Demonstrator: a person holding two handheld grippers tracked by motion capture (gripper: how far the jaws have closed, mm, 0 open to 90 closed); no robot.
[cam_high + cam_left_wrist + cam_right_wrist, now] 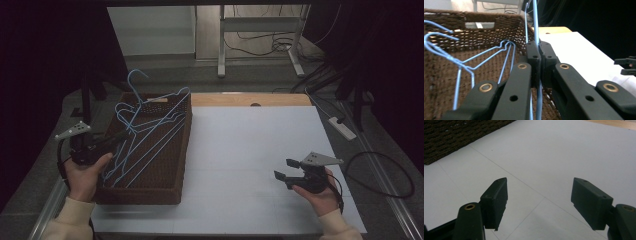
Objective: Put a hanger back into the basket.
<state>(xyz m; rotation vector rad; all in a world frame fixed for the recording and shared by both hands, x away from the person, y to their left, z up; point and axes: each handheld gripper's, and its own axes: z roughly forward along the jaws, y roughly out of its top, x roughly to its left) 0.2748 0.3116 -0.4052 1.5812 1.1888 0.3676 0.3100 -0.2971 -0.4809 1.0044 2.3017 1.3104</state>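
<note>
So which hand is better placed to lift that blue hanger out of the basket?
Left. The left gripper is already shut on a blue hanger in the basket; the right gripper waits open over the table.

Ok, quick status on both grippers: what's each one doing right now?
Left gripper: shut on a blue wire hanger over the wicker basket.
Right gripper: open, holding nothing, above the white table.

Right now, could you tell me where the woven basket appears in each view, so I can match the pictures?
High view: the woven basket sits left of centre on the white table, with blue wire hangers inside.
Left gripper view: the basket's wall spans the upper left, behind the left tool, shut on a hanger wire.
Right gripper view: its wall is at the top left corner.
Shared landmark: the white table.
</note>
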